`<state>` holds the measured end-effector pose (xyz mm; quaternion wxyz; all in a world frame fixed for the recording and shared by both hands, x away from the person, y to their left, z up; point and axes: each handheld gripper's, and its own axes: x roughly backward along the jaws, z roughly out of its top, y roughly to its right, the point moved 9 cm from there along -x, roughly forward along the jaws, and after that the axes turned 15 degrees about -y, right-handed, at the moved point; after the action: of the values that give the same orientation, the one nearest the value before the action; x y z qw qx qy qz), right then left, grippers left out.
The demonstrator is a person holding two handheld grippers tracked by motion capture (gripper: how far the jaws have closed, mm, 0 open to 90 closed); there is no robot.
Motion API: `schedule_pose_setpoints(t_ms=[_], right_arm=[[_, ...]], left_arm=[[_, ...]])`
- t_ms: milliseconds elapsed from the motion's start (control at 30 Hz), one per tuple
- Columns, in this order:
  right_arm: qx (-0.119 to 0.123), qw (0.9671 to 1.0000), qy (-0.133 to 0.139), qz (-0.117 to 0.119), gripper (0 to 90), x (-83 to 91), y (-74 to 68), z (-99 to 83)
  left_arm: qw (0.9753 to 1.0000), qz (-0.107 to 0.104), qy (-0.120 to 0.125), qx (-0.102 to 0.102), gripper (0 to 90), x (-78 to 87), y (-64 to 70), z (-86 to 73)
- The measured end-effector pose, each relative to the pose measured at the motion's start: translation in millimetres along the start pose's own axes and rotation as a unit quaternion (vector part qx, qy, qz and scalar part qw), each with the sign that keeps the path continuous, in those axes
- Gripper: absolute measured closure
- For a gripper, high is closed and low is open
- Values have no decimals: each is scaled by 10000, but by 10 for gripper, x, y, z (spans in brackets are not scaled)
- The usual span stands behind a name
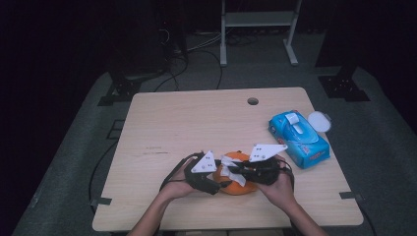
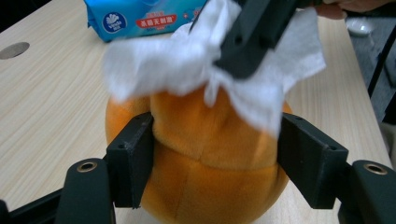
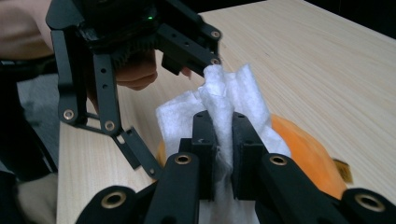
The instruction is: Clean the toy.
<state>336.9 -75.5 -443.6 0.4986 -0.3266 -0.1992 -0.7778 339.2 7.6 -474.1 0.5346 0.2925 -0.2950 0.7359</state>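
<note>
1. Your orange plush ball point(image 1: 235, 184) sits near the front edge of the bench point(image 1: 196, 123), roughly in the middle of its width; take it as the landmark.
2. Your left gripper point(image 1: 216, 183) comes in from the ball's left. In the left gripper view its fingers point(image 2: 132, 158) stand apart on either side of the ball point(image 2: 205, 172), pressed to the plush flanks and clamped on it.
3. Your right gripper point(image 1: 235, 168) reaches over the ball from its right. In the right gripper view its fingers point(image 3: 205, 144) are together, pinching a white tissue point(image 3: 229, 107) that stands up in a crumpled fold between them.
4. The tissue point(image 2: 196, 65) drapes over the top of the ball, touching it, and hides part of the upper plush.
5. A blue wet-wipe pack point(image 1: 298, 137) lies right of the ball and farther back, apart from it. Its long axis runs diagonally toward the front right corner, and the white flap point(image 1: 292, 119) on top sits at its far end. You cannot tell whether the flap is open.
6. A small white round lid point(image 1: 319, 121) lies just beyond the pack, at the bench's right edge.
7. A round cable hole point(image 1: 253, 101) sits far behind the ball, well apart.
8. The ball is rounded, so no long axis shows; a small tag point(image 3: 344, 171) sticks out low on its side in the right gripper view.
</note>
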Motion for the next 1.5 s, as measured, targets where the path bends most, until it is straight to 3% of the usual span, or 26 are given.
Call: schedule_pose_setpoints(t_ms=[100, 167, 300, 400, 467, 567, 667, 767, 867, 933, 1000, 1033, 1100, 1367, 1500], right_arm=[[-75, 10000, 9, -55, 815, 1, 55, -8], [-187, 9996, 4, -211, 815, 22, 155, -47], [-457, 9987, 54, -211, 814, 74, 288, -125], [-412, 9990, 167, -40, 812, 66, 204, -67], [-290, 9994, 166, 19, 810, 42, 143, -26], [-325, 9994, 128, 27, 812, 31, 171, -38], [-444, 9989, -39, -155, 813, 30, 293, -139], [-700, 9975, -46, -107, 813, 34, 385, -233], [-674, 9976, -61, -139, 814, 12, 348, -220], [-653, 9978, -52, -139, 814, -2, 326, -202], [-657, 9978, 30, 10, 813, -23, 287, -169], [-634, 9980, 27, 47, 812, -31, 262, -154], [-536, 9986, -25, -33, 812, -35, 233, -136], [-649, 9978, -126, -79, 813, -9, 314, -243], [-675, 9976, -136, -89, 812, -7, 301, -250]], left_arm=[[10000, -43, 59, 63, 310, -2, -6, -8], [10000, -49, 59, 59, 310, 0, -6, -10], [9999, -82, 111, 2, 312, -6, 4, -5], [9998, -104, 61, -175, 313, -16, 47, 4], [9998, -105, 17, -185, 313, -16, 48, -12], [9999, -156, 37, -62, 316, -11, 21, -45], [9997, -210, 51, 98, 317, -11, -28, -101], [9995, -257, 56, 159, 312, -4, -47, -127], [9995, -218, -7, 216, 239, 34, -69, -87], [9991, -170, 221, 310, 223, 100, -97, -12], [9987, -150, 419, 262, 266, 133, -73, 60], [9992, -89, 342, 171, 303, 118, -63, 59], [9995, -72, 262, 139, 341, 78, -60, 25], [9974, -187, 245, 657, 377, 85, -261, -209], [9978, -206, 293, 558, 350, 111, -229, -144]])
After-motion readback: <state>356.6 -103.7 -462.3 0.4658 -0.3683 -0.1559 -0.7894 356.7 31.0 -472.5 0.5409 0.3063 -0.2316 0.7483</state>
